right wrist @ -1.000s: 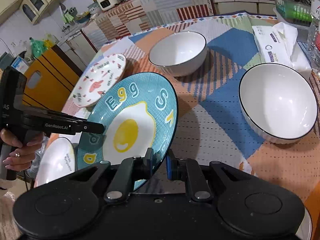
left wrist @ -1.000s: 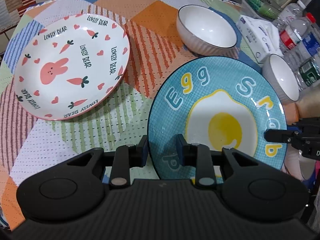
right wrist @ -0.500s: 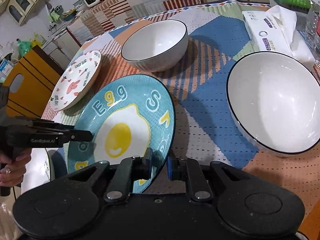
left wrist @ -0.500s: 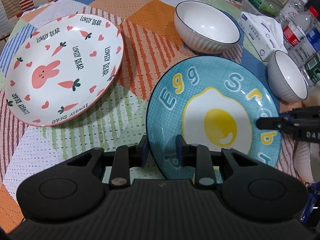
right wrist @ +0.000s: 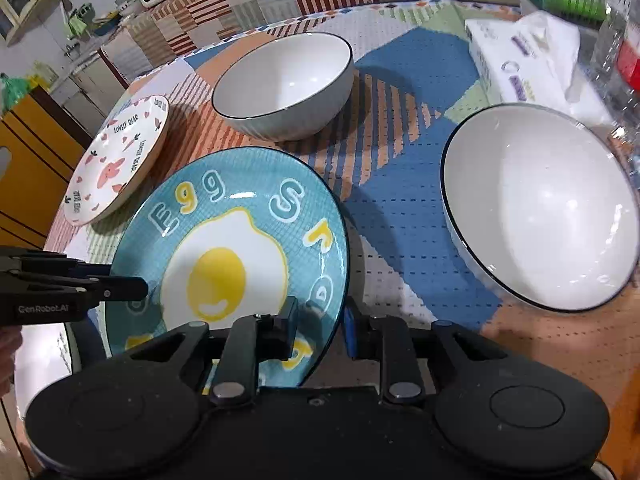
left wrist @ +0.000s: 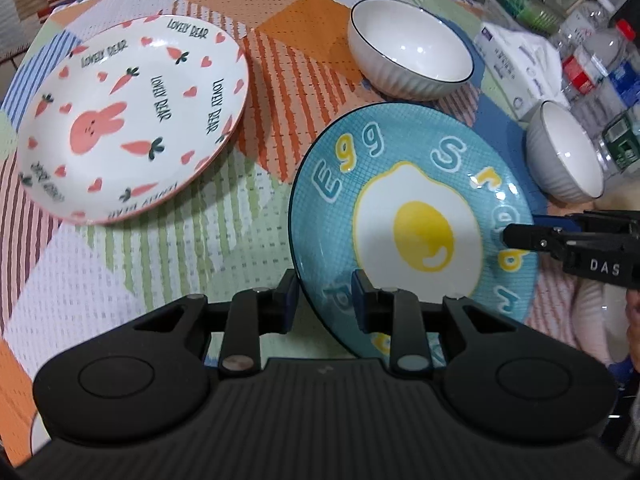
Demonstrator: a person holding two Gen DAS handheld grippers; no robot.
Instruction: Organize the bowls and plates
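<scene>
Table: your colourful checked cloth (left wrist: 168, 248) covers it, with dishes spread all over.

Left view
- Egg plate (left wrist: 416, 216): it lies low on the cloth, at your side of the table.
- Left gripper (left wrist: 325, 301): you are pinching the near left rim of the egg plate. It is clenched on the plate.
- Bunny plate (left wrist: 132, 120): it sits on the cloth, well apart to the left.
- Far bowl (left wrist: 412, 48): it stands behind the egg plate.
- Side bowl (left wrist: 564, 152): it stands to the right, close to the bottles (left wrist: 600, 64).

Right view
- Right gripper (right wrist: 320, 320): your jaws have just been opening. The plate's rim is between them, but the blue pad stands off it, so you have let go.
- Egg plate (right wrist: 232, 248): it looks flatter and lower than a moment ago.
- Big bowl (right wrist: 540, 212): it sits alone to the right, near the tissue pack (right wrist: 520, 56).

What it means: the egg plate seems set down now. You can likely let go with the left too, then stack plates with plates and bowls with bowls.
</scene>
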